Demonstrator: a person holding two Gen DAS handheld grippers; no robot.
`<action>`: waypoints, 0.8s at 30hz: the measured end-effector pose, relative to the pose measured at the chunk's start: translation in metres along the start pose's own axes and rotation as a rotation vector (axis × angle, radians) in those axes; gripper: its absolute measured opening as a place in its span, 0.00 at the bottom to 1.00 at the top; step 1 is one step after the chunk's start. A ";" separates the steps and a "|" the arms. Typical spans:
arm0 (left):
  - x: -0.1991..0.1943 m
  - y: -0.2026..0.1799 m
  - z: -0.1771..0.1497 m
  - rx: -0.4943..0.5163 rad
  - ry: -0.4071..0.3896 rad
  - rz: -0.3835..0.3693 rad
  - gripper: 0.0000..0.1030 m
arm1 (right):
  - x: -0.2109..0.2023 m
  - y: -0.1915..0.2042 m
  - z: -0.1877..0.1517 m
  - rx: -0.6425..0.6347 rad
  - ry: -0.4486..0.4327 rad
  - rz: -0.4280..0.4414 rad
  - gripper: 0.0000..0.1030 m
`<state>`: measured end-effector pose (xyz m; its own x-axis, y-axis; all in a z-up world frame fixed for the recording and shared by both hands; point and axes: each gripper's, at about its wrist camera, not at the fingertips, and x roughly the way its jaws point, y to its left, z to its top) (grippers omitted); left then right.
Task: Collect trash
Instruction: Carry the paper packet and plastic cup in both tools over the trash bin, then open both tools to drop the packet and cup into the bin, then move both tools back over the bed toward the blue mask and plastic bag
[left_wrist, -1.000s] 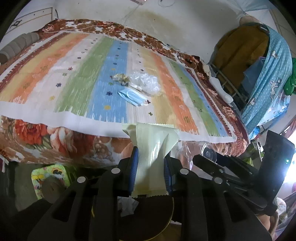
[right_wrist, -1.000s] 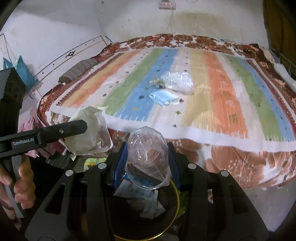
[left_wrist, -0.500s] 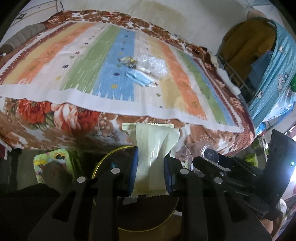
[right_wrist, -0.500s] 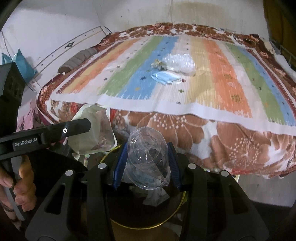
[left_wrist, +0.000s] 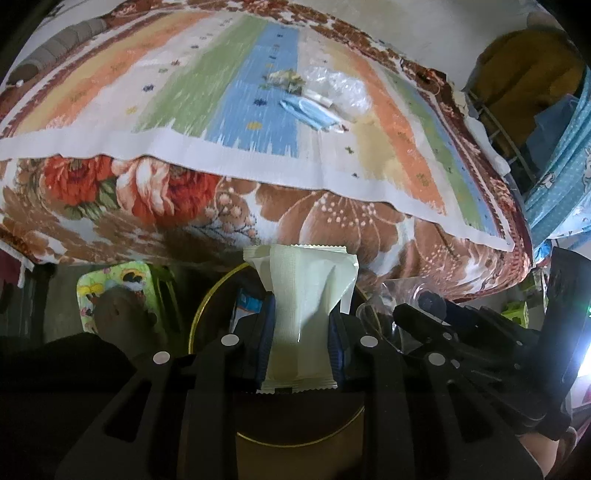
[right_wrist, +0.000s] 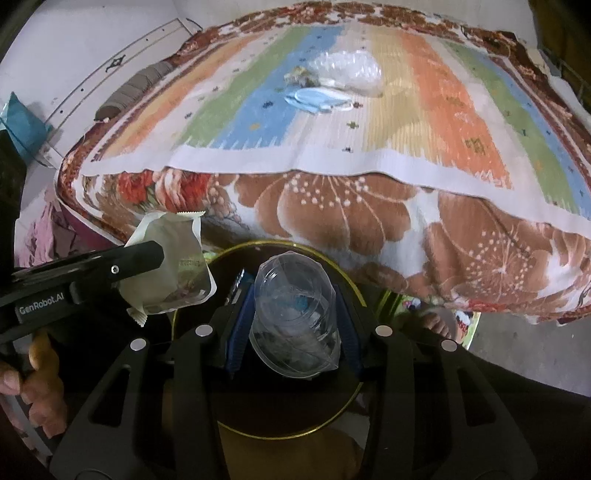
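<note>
My left gripper (left_wrist: 301, 325) is shut on a pale cream wrapper (left_wrist: 306, 295) and holds it above a dark round bin with a gold rim (left_wrist: 199, 317). The wrapper also shows in the right wrist view (right_wrist: 170, 266). My right gripper (right_wrist: 293, 314) is shut on a crushed clear plastic cup (right_wrist: 295, 310) above the same bin (right_wrist: 332, 428), which holds some trash. On the striped bed cover lie a blue face mask (right_wrist: 319, 99), a clear plastic bag (right_wrist: 351, 70) and a small crumpled wrapper (right_wrist: 299, 75).
The bed (right_wrist: 351, 206) with a floral blanket edge stands right behind the bin. A colourful small stool (left_wrist: 110, 291) stands on the floor to the left of the bin. Hanging clothes (left_wrist: 535, 74) are at the right.
Both grippers have moved down and back from the bed with their items. The bin's rim has come into view under them.
</note>
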<state>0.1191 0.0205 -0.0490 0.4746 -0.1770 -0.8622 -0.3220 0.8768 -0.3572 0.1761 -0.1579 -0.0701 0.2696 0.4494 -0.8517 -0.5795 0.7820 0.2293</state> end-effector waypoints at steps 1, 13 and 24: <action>0.003 0.001 0.000 -0.005 0.012 0.004 0.25 | 0.004 -0.001 0.000 0.005 0.014 -0.001 0.39; 0.034 0.012 -0.001 -0.086 0.117 0.033 0.27 | 0.036 -0.010 0.001 0.055 0.117 -0.021 0.41; 0.022 0.019 0.017 -0.127 0.067 -0.003 0.62 | 0.029 -0.023 0.010 0.111 0.087 0.004 0.72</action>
<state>0.1373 0.0408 -0.0685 0.4219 -0.2128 -0.8813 -0.4234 0.8133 -0.3991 0.2052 -0.1579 -0.0955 0.1967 0.4173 -0.8872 -0.4904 0.8254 0.2795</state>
